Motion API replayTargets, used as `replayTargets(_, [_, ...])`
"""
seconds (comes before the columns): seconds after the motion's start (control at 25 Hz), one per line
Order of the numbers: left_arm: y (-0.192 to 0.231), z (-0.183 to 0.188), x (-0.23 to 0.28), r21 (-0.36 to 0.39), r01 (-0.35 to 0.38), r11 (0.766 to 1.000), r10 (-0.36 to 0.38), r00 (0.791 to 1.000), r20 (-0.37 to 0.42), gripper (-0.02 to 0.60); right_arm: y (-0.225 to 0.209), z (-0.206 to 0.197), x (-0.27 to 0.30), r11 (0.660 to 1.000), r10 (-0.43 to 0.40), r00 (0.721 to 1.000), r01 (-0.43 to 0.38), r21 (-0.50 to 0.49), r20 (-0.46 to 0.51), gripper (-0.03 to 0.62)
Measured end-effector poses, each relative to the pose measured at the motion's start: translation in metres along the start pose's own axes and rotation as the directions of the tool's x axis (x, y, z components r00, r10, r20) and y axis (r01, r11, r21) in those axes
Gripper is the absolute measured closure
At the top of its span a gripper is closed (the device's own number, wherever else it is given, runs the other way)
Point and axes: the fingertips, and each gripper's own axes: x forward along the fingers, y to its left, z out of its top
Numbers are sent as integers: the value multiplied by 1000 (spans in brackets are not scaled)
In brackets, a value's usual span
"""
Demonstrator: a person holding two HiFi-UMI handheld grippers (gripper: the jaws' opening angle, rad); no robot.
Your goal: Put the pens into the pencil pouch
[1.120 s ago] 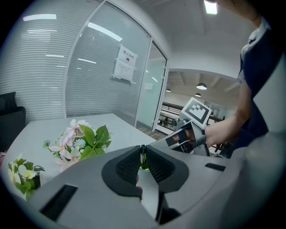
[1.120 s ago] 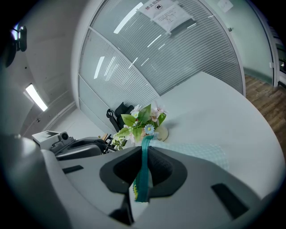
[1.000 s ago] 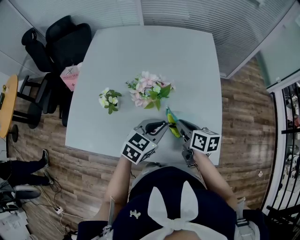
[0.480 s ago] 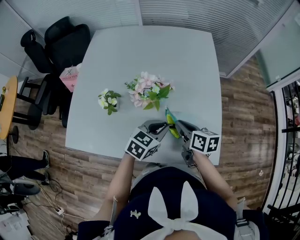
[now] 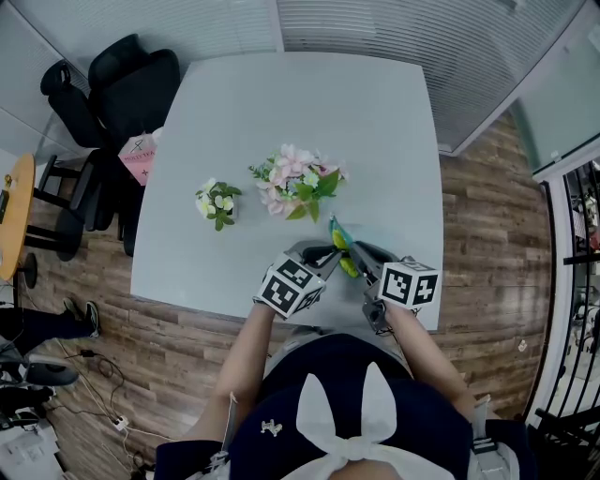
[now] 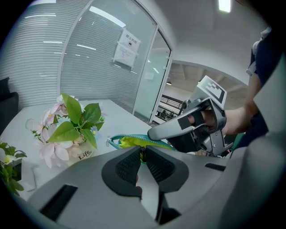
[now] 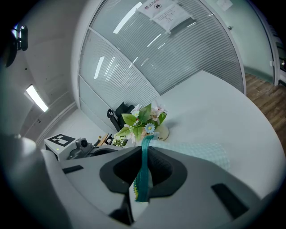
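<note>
Pale counter (image 5: 281, 122), near edge: left hand-held gripper (image 6: 142, 154) and right hand-held gripper (image 7: 144, 166) each pinch pencil pouch (image 5: 341, 238) rim.

One table (image 5: 281, 103), two flower bunches (image 5: 298, 181), one pencil pouch (image 5: 342, 246), two grippers (image 5: 329, 251), one pink bag (image 5: 139, 156).

Pale grey tabletop (image 5: 281, 103) over wood-plank floor (image 5: 478, 234), black office chairs (image 5: 131, 84) beside it, slatted blinds (image 5: 375, 28) beyond.
</note>
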Motion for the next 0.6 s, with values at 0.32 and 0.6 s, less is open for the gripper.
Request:
replayTargets(0.32, [-3, -5, 3, -21, 25, 999, -25, 1000, -6, 528, -1, -1, 0, 1000, 0, 1000, 0, -3, -3, 551])
replayTargets(0.6, [-2, -5, 2, -23, 20, 1000, -20, 1000, 4, 507, -2, -2, 1, 1000, -2, 1000, 2, -1, -6, 551])
